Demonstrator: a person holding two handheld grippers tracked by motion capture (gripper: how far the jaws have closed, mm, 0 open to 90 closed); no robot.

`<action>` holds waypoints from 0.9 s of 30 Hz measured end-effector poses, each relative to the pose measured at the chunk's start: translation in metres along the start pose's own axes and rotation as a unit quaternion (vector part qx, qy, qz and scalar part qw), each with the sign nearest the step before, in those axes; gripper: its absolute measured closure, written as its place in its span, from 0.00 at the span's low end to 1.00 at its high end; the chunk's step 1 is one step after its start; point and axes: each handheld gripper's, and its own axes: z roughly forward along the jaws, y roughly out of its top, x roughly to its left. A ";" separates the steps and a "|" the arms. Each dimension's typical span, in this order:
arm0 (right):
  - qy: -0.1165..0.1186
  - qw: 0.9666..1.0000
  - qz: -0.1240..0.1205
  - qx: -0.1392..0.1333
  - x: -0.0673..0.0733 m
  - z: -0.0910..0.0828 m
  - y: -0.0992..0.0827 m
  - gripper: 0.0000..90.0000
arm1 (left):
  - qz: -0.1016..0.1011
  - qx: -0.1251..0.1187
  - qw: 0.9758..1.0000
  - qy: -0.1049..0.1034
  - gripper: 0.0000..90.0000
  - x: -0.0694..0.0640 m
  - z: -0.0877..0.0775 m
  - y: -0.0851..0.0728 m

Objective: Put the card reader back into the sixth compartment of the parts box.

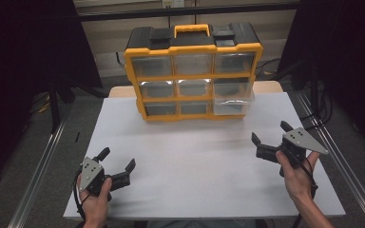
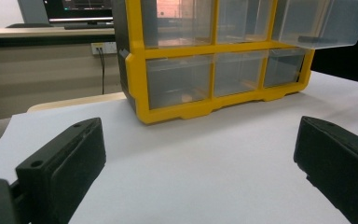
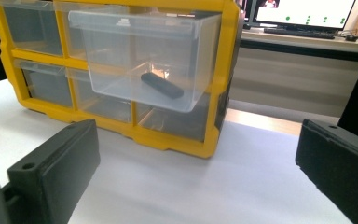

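A yellow and black drawer cabinet (image 1: 193, 71) with clear drawers stands at the far middle of the white table (image 1: 195, 156). Its middle-right drawer (image 1: 235, 95) is pulled out; in the right gripper view that drawer (image 3: 140, 60) holds a small black oblong object (image 3: 162, 85). The cabinet (image 2: 214, 60) fills the upper part of the left gripper view. My left gripper (image 1: 119, 160) rests open at the near left, nothing between its jaws. At the near right my right gripper (image 1: 270, 133) is open too, and empty. Both point toward the cabinet from a distance.
Metal rails (image 1: 38, 171) run along both sides of the table. A wall ledge with a monitor (image 3: 303, 14) lies behind the cabinet. The white tabletop stretches bare between the grippers and the cabinet.
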 end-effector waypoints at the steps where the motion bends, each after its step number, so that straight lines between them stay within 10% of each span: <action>1: 0.001 1.000 0.002 0.001 0.000 -0.002 -0.002 0.00 | -0.002 0.000 1.000 0.000 0.03 0.000 0.000 0.000; 27: 0.000 0.999 0.006 0.031 -0.002 -0.047 -0.053 0.00 | -0.004 0.000 1.000 0.010 0.02 -0.002 0.000 0.000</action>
